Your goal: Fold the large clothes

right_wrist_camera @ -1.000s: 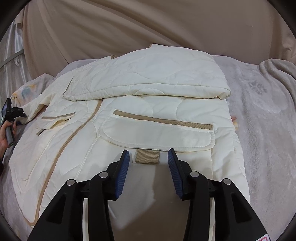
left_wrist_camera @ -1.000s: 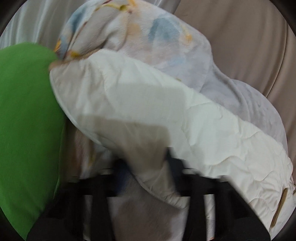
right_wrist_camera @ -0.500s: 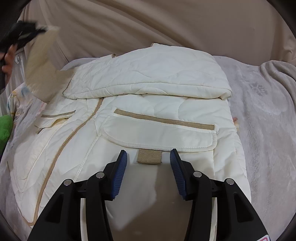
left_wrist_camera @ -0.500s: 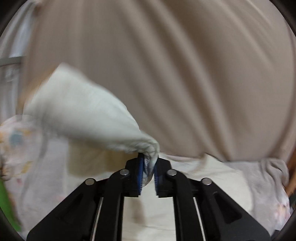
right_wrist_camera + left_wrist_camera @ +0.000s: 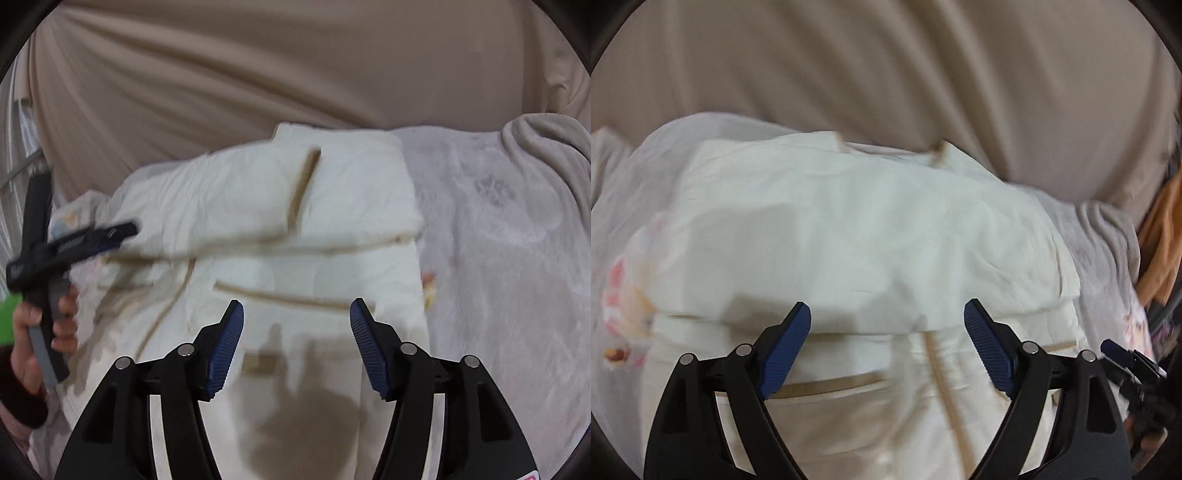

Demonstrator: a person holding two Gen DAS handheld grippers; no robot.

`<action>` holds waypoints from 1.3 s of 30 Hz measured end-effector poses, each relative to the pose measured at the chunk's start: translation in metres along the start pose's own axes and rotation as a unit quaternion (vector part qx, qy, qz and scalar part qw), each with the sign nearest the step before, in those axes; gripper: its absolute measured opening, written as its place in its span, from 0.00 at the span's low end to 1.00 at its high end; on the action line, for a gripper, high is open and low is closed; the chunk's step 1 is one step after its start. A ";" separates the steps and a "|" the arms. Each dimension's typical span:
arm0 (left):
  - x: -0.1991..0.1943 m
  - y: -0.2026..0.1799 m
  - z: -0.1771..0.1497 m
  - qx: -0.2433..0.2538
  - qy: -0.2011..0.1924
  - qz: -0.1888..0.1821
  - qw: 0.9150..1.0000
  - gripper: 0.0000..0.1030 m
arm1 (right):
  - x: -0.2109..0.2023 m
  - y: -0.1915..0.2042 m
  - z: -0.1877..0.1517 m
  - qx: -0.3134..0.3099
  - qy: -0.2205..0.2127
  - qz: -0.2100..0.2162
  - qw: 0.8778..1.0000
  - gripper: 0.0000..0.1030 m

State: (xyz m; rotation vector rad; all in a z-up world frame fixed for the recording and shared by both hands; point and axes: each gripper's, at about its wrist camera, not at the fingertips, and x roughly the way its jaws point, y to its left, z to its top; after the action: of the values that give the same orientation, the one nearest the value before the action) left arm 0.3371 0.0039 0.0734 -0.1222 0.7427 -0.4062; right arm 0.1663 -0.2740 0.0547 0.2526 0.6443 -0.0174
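Note:
A cream quilted jacket (image 5: pixel 849 229) with tan trim lies on the bed; it fills the middle of the right wrist view too, jacket (image 5: pixel 332 266). One sleeve (image 5: pixel 221 199) lies folded across its upper part. My left gripper (image 5: pixel 886 314) hovers over the jacket with its jaws opening wide and nothing between them. A hand (image 5: pixel 40 325) holds the left gripper (image 5: pixel 74 240) at the jacket's left side. My right gripper (image 5: pixel 295 310) hangs above the jacket's lower front near a pocket flap, jaws opening, nothing between them. The pictures are blurred by motion.
A pale grey fleece blanket (image 5: pixel 498 240) covers the bed under and right of the jacket. A beige drape (image 5: pixel 258 74) hangs behind. A green object (image 5: pixel 7 317) sits at the far left, and orange cloth (image 5: pixel 1167 229) at the right edge.
The left gripper swung the pinched sleeve across over the jacket and let it go; its jaws now stand wide. The right gripper lifted a little and its jaws widened.

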 end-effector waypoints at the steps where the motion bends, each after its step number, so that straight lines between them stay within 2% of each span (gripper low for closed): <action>1: -0.006 0.022 0.004 -0.029 -0.002 0.002 1.000 0.80 | 0.005 -0.004 0.013 0.012 0.000 0.011 1.000 0.58; 4: -0.016 0.067 -0.002 -0.097 -0.001 0.013 0.995 0.80 | 0.033 -0.015 0.043 0.059 0.018 0.042 0.997 0.61; 6: -0.013 0.088 -0.004 -0.125 0.005 0.022 0.992 0.80 | 0.053 -0.021 0.052 0.089 0.032 0.052 0.994 0.61; 10: -0.002 0.117 -0.010 -0.141 0.020 0.056 0.988 0.78 | 0.097 -0.019 0.062 0.128 0.070 0.062 0.987 0.60; 11: 0.002 0.120 -0.010 -0.136 0.021 0.070 0.988 0.74 | 0.103 -0.012 0.065 0.115 0.073 0.057 0.989 0.42; 12: 0.005 0.122 -0.008 -0.133 0.020 0.082 0.988 0.72 | 0.104 -0.003 0.067 0.097 0.076 0.054 0.991 0.11; 13: 0.007 0.123 -0.006 -0.128 0.016 0.090 0.988 0.70 | 0.098 0.007 0.075 0.073 0.065 0.039 0.994 0.06; 15: 0.005 0.123 -0.004 -0.117 0.002 0.105 0.988 0.67 | 0.063 0.023 0.091 0.041 -0.007 0.052 0.998 0.05; 17: 0.005 0.119 0.001 -0.094 -0.008 0.125 0.988 0.65 | 0.031 0.024 0.100 0.030 -0.069 0.071 0.995 0.04; 18: 0.008 0.116 0.001 -0.081 -0.008 0.135 0.988 0.65 | 0.023 0.022 0.101 0.024 -0.091 0.062 0.994 0.04; 19: 0.014 0.112 -0.002 -0.065 -0.005 0.148 0.987 0.66 | 0.029 0.017 0.101 0.015 -0.090 0.024 0.996 0.04; 20: 0.020 0.111 -0.003 -0.055 -0.001 0.155 0.986 0.66 | 0.048 0.009 0.098 0.013 -0.058 -0.006 0.998 0.04; 21: 0.025 0.110 -0.005 -0.048 0.002 0.165 0.985 0.66 | 0.080 -0.005 0.091 0.024 0.007 -0.027 0.999 0.04; 22: 0.027 0.108 -0.006 -0.044 0.001 0.171 0.984 0.67 | 0.101 -0.017 0.083 0.038 0.047 -0.032 0.998 0.05; 23: 0.027 0.107 -0.007 -0.041 -0.001 0.173 0.984 0.67 | 0.110 -0.026 0.075 0.051 0.062 -0.023 0.996 0.04; 25: 0.019 0.107 -0.008 -0.039 -0.002 0.172 0.984 0.66 | 0.093 -0.034 0.067 0.075 0.043 -0.010 0.996 0.12; 27: 0.007 0.112 -0.012 -0.043 0.009 0.156 0.987 0.68 | 0.057 -0.038 0.060 0.081 0.011 0.001 0.997 0.30; 28: -0.005 0.116 -0.018 -0.049 0.016 0.136 0.989 0.74 | 0.034 -0.040 0.054 0.077 -0.001 0.002 0.997 0.36; 29: -0.018 0.119 -0.024 -0.055 0.019 0.121 0.991 0.80 | 0.015 -0.041 0.046 0.072 -0.003 -0.005 0.997 0.48; 30: -0.029 0.123 -0.030 -0.057 0.019 0.112 0.992 0.82 | -0.002 -0.043 0.036 0.066 0.000 -0.013 0.998 0.53; 32: -0.055 0.131 -0.047 -0.060 0.027 0.095 0.993 0.88 | -0.033 -0.046 0.007 0.050 0.024 -0.016 0.998 0.54; 35: -0.084 0.141 -0.084 -0.074 0.064 0.063 0.993 0.92 | -0.069 -0.054 -0.046 0.050 0.060 -0.015 0.997 0.62; 39: -0.096 0.150 -0.132 -0.124 0.129 0.000 0.984 0.92 | -0.086 -0.058 -0.106 0.075 0.102 0.004 0.992 0.63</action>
State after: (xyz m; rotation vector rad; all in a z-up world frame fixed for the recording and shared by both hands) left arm 0.2310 0.1844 0.0000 -0.3069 1.0484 -0.3310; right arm 0.0289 -0.3103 0.0112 0.4056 0.8476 -0.0327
